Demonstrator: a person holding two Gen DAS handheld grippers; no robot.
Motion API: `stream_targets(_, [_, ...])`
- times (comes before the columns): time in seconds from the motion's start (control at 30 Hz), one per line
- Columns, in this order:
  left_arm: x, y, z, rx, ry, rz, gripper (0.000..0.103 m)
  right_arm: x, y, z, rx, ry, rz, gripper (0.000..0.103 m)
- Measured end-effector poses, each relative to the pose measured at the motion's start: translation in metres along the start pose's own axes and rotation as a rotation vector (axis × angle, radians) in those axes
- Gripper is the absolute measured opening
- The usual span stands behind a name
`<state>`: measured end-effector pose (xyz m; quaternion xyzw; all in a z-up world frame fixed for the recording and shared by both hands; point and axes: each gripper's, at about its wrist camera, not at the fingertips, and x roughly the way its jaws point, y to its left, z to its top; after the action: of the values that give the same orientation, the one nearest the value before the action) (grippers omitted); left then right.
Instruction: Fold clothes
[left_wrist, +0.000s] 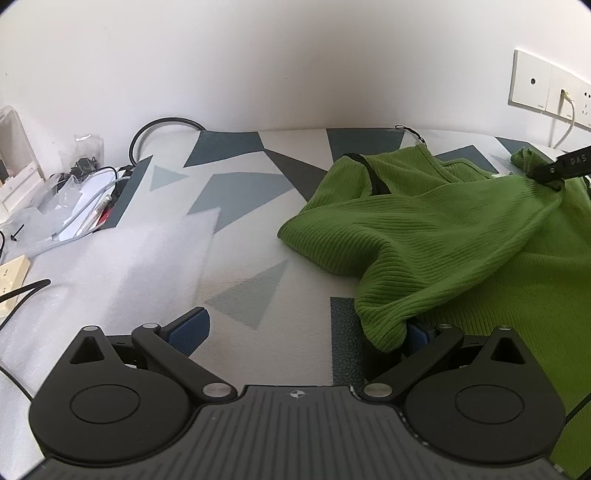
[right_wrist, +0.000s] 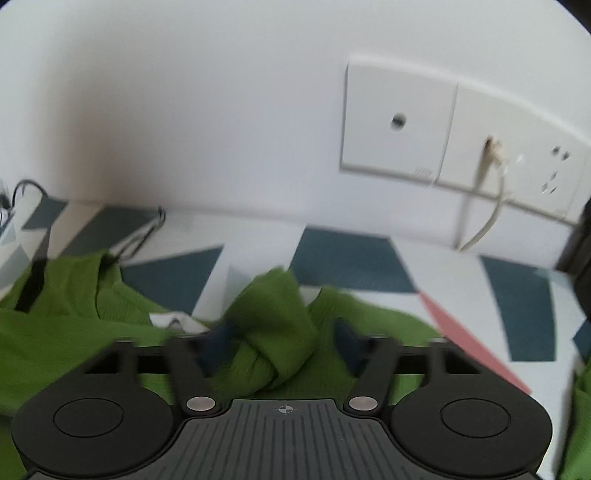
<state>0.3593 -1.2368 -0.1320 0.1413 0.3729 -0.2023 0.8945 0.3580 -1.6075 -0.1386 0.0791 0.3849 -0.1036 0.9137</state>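
A green ribbed garment with black trim lies rumpled on the patterned table cover, right of centre in the left wrist view. My left gripper stands wide open at the garment's near left edge; a fold of cloth drapes over its right finger, and only bare table lies between the pads. In the right wrist view my right gripper is shut on a bunched fold of the green garment. The left wrist view shows that right gripper pinching the cloth into a raised peak at the far right.
A white foam sheet lies left of my left gripper. Cables, plastic bags and boxes clutter the far left. Wall sockets with a plugged white cable sit on the wall behind the table. A dark object stands at the right edge.
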Motion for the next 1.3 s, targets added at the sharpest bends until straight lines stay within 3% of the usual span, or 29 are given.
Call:
stream_targets(0.07, [0.001, 0.002, 0.0, -0.003, 0.001, -0.008, 0.103, -0.009, -0.012, -0.001, 0.06, -0.025, 0.02, 0.008])
stream_targets(0.27, [0.002, 0.005, 0.001, 0.001, 0.007, -0.025, 0.103, -0.072, -0.056, -0.014, 0.186, -0.13, 0.027, 0.011])
stream_targets(0.3, [0.002, 0.005, 0.001, -0.003, 0.007, -0.027, 0.103, -0.081, -0.064, -0.018, 0.198, -0.128, 0.009, 0.011])
stream_targets(0.37, [0.003, 0.006, 0.001, -0.011, 0.006, -0.03, 0.103, -0.094, -0.081, -0.03, 0.226, -0.102, -0.049, 0.026])
stream_targets(0.47, [0.002, 0.006, 0.0, -0.018, 0.002, -0.031, 0.103, -0.107, -0.106, -0.048, 0.288, -0.055, -0.112, 0.026])
stream_targets(0.57, [0.002, 0.006, -0.001, -0.026, -0.001, -0.032, 0.103, -0.113, -0.116, -0.058, 0.34, -0.033, -0.08, 0.025])
stream_targets(0.77, [0.001, 0.004, -0.003, -0.03, -0.006, -0.02, 0.103, -0.093, -0.096, -0.035, 0.304, -0.048, 0.011, 0.028])
stream_targets(1.03, [0.002, 0.006, -0.004, -0.048, -0.002, -0.02, 0.103, -0.031, -0.074, -0.008, 0.12, 0.058, -0.047, 0.031])
stream_targets(1.13, [0.002, 0.006, -0.004, -0.052, -0.002, -0.019, 0.103, -0.026, -0.064, -0.008, 0.021, 0.088, -0.081, 0.01])
stream_targets(1.23, [0.002, 0.006, -0.004, -0.051, -0.001, -0.019, 0.103, -0.033, -0.06, -0.001, 0.005, 0.082, -0.071, 0.006])
stream_targets(1.3, [0.002, 0.005, -0.003, -0.048, 0.004, -0.018, 0.103, -0.043, -0.06, 0.008, 0.026, 0.024, -0.054, 0.005])
